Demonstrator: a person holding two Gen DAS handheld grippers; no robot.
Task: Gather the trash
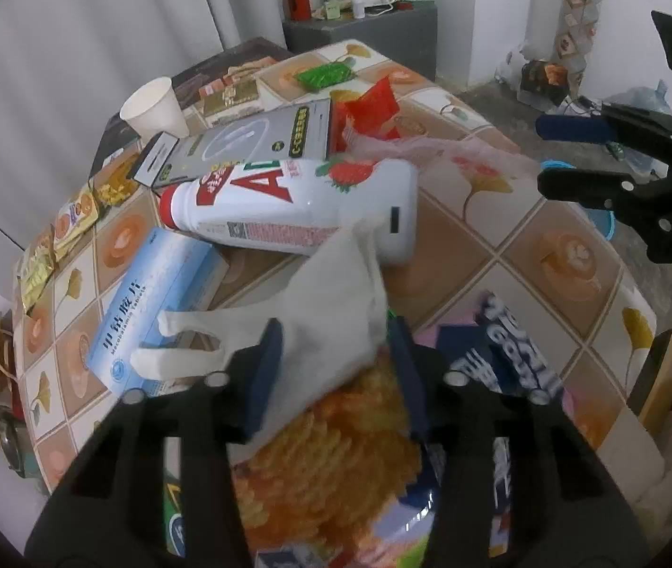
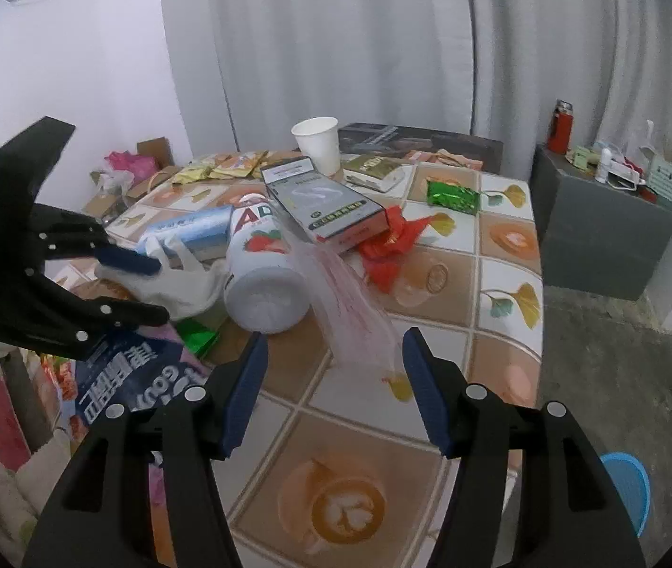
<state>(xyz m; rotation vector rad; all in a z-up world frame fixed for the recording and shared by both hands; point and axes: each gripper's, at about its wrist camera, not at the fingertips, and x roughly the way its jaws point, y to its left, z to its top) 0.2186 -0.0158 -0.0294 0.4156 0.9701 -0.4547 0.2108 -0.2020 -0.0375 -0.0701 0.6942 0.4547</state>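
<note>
Your left gripper (image 1: 336, 369) pinches a limp white plastic bag (image 1: 331, 312) at the tabletop's (image 2: 511, 279) 7 o'clock edge; your right gripper (image 2: 333, 388) hangs wide open, empty, at a flimsy pink bag (image 2: 350, 303); likely slippery, so take bunched film.

Pale grey curtains (image 2: 336, 47) hung in long folds behind the desk (image 2: 511, 274), which wore a cloth of tan and white squares printed with ginkgo leaves and coffee cups. Off the desk's far right corner stood a dark grey cabinet (image 2: 605, 236) with a red flask (image 2: 559, 127) on its top. The walls (image 2: 75, 47) were plain white, the floor (image 2: 620, 369) rough grey concrete. A blue bucket (image 2: 629, 487) sat on the floor near the desk's right edge. The light was soft and even.
</note>
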